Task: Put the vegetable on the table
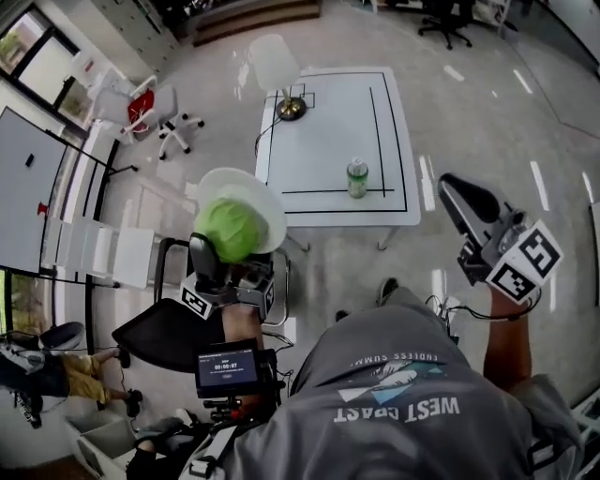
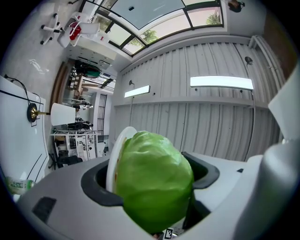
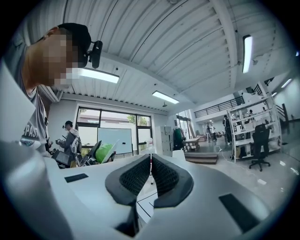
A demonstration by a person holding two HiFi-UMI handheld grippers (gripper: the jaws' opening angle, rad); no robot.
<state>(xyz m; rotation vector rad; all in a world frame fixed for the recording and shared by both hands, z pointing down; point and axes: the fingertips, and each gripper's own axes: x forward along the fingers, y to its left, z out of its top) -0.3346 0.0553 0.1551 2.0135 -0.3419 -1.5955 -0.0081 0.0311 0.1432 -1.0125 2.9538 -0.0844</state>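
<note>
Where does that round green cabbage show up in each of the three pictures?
Head view: round green cabbage, left of centre, against a round white plate.
Left gripper view: bottom centre, large.
Right gripper view: tiny green shape mid-left, probably it.
Shared landmark: white table with black lines.

Head view tally.
- Grippers: two. The left gripper and the right gripper.
- Green vegetable: one.
- White plate: one.
- White table: one, far centre.
- On the table: one can at the near edge and one lamp at the far left corner.
- Chairs: three. A white chair far left, a black chair far right and a dark chair near left.
- Small screen: one, near.
- Bystander: one, near left edge.
</note>
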